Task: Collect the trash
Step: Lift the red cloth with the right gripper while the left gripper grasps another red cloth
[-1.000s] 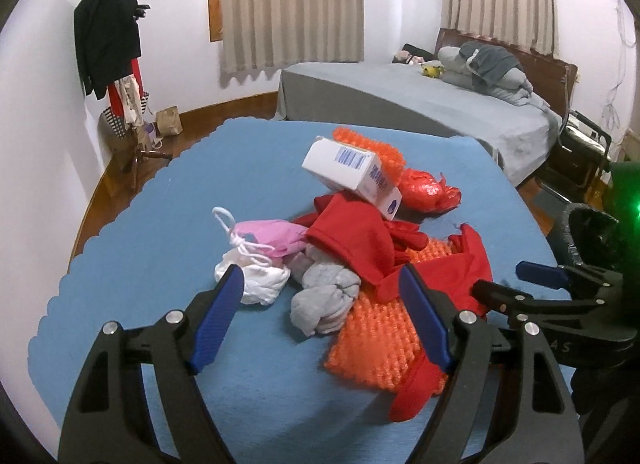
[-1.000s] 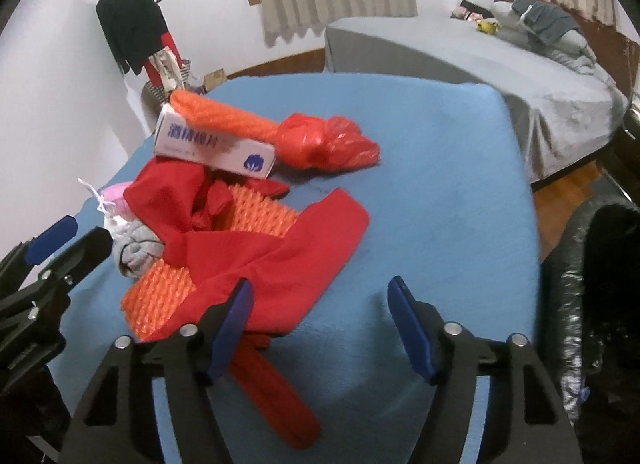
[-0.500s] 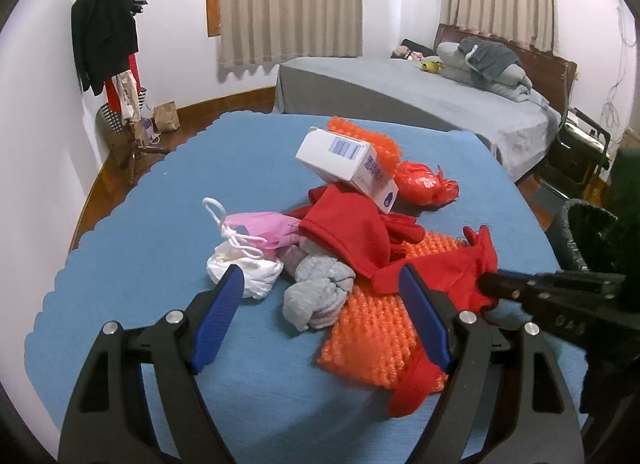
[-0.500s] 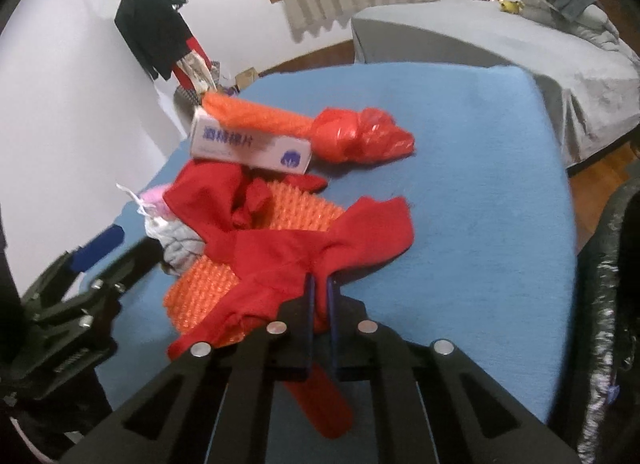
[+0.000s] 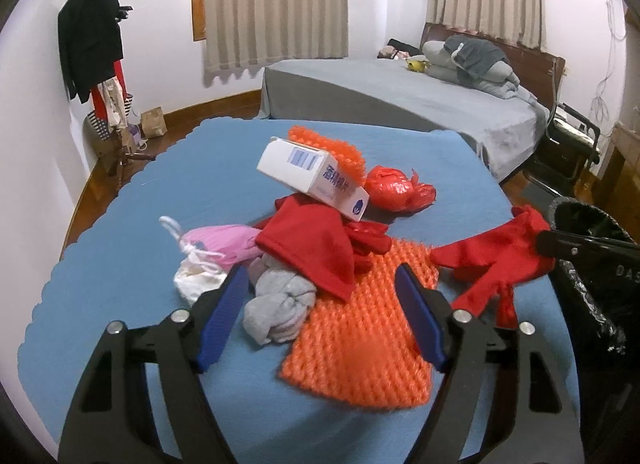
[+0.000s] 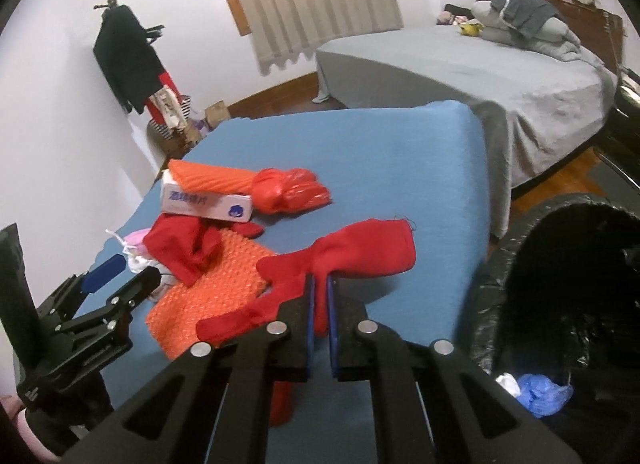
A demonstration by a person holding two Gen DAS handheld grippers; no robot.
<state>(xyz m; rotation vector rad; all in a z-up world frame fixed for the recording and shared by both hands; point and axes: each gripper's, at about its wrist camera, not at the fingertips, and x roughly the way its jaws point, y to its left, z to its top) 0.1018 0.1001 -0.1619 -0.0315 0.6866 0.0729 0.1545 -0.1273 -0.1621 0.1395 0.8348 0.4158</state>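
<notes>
The right gripper point(image 6: 320, 296), at lower centre, has its jaws clamped on the red cloth point(image 6: 360, 256) beside the black bin point(image 6: 560, 304); the left gripper's point(image 5: 324, 316) jaws are closing over the grey rag point(image 5: 280, 304), not touching it.

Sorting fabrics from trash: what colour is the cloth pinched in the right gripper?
Red cloth, clearest in the right wrist view.

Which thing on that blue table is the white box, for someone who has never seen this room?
Start at the blue table before the grey bed. In its heap of red and orange trash, the white box lies tilted on an orange foam net, beside a knotted red plastic bag. It alone is hard-edged, with blue print.
</notes>
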